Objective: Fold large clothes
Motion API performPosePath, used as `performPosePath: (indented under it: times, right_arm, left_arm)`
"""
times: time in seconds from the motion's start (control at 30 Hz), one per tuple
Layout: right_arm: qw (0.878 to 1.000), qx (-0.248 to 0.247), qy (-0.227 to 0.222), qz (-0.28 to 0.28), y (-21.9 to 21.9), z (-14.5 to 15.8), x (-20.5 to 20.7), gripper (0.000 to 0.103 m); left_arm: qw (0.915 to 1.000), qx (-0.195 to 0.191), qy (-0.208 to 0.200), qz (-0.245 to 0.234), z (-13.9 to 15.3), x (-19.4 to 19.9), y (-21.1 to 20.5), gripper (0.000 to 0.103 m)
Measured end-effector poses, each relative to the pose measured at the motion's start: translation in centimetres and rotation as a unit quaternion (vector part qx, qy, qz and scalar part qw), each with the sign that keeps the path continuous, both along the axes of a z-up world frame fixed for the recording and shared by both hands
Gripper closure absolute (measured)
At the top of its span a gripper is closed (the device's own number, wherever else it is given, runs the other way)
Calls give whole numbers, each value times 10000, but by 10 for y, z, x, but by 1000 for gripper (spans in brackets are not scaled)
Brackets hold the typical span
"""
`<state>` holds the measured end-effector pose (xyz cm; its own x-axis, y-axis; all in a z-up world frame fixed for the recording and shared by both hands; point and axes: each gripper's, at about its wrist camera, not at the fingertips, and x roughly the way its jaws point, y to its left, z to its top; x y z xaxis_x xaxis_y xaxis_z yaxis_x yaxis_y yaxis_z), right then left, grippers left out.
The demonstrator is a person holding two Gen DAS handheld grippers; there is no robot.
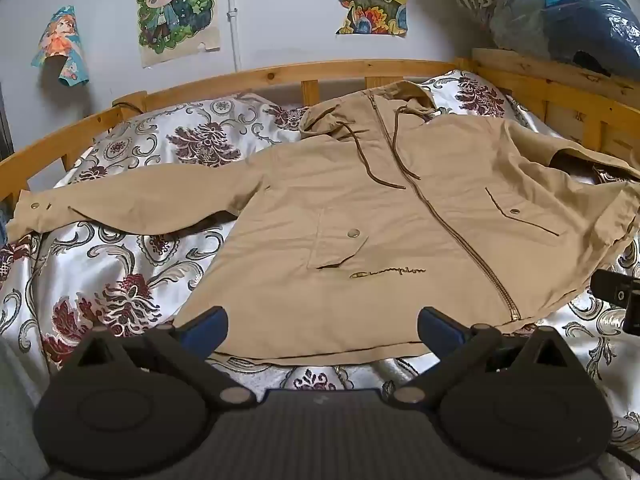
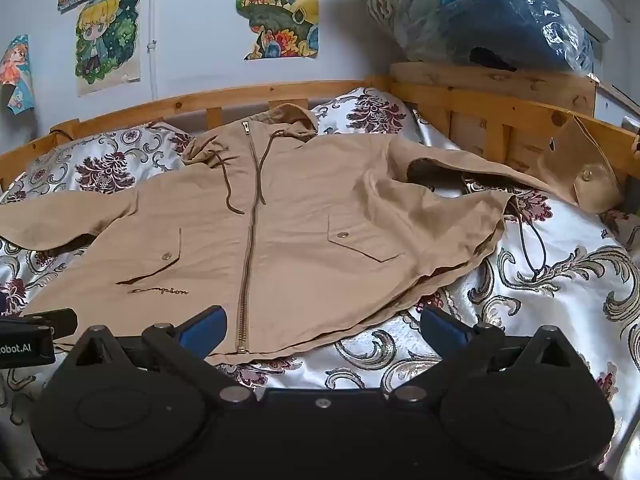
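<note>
A tan hooded jacket (image 1: 360,208) lies face up and zipped on the bed, hood toward the wall. Its left sleeve (image 1: 120,204) stretches flat to the left. The right sleeve (image 2: 500,168) is bent, and its cuff (image 2: 592,184) rests against the wooden side rail. My left gripper (image 1: 322,326) hovers open over the jacket's bottom hem, nothing between its blue pads. My right gripper (image 2: 322,326) is open too, above the hem near the zipper's lower end (image 2: 242,344). Each gripper shows at the edge of the other's view.
The bed carries a shiny white floral cover (image 1: 120,280) and has a wooden rail (image 1: 260,76) along the back and right side (image 2: 500,120). Plastic-wrapped bedding (image 2: 500,12) is stacked at the back right. Posters (image 1: 176,12) hang on the wall.
</note>
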<state>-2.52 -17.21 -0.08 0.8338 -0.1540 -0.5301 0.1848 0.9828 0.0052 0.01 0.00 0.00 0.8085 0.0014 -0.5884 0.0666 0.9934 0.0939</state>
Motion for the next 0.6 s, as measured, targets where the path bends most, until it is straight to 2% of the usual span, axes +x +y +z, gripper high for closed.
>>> performPosePath:
  times: [0.6]
  right_arm:
    - [10000,28,31,-43,-3,-2,0,1]
  left_arm:
    - [10000,-24,23,36,-1,-1,1,1]
